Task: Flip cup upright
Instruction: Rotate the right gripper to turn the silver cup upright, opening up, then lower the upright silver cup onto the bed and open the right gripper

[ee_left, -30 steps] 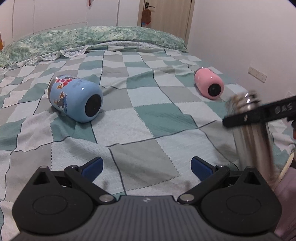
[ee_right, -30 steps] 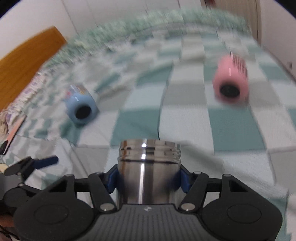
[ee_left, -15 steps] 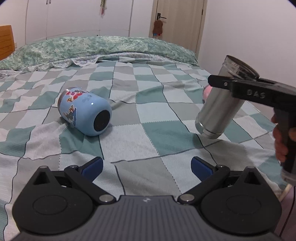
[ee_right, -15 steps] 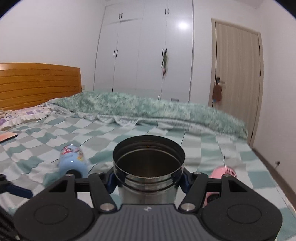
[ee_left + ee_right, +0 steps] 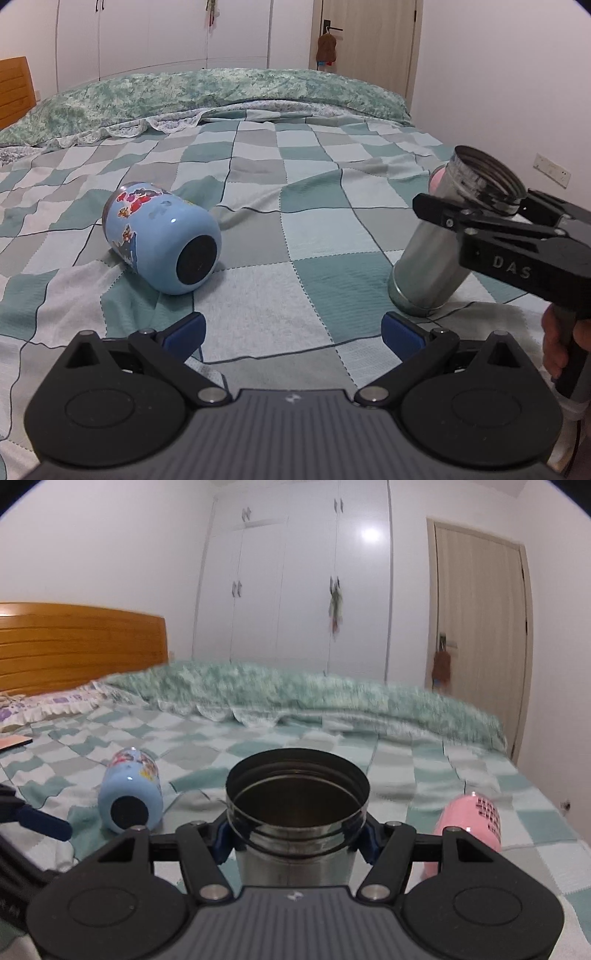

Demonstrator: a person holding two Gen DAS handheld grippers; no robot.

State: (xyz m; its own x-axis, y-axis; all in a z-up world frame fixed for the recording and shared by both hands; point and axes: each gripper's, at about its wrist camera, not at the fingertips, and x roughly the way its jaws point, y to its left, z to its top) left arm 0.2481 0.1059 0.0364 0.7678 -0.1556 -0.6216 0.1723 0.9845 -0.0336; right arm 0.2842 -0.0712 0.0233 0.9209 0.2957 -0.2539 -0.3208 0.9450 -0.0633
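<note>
A checkered bedspread [image 5: 258, 177] is covering the bed, and three cups are sitting on it. The steel cup [image 5: 436, 266], on the right and near, is standing mouth-up but tilting, its base touching the cloth; the right gripper [image 5: 295, 840] is clamping its fingers just below the rim. That flip is looking nearly finished, with only settling and release left. The blue cup [image 5: 162, 240] on the left and the pink cup [image 5: 469, 830] far right are lying on their sides. The left gripper [image 5: 291, 332] is hovering with fingers apart, holding nothing. The steel cup is hiding most of the pink one in the left view.
</note>
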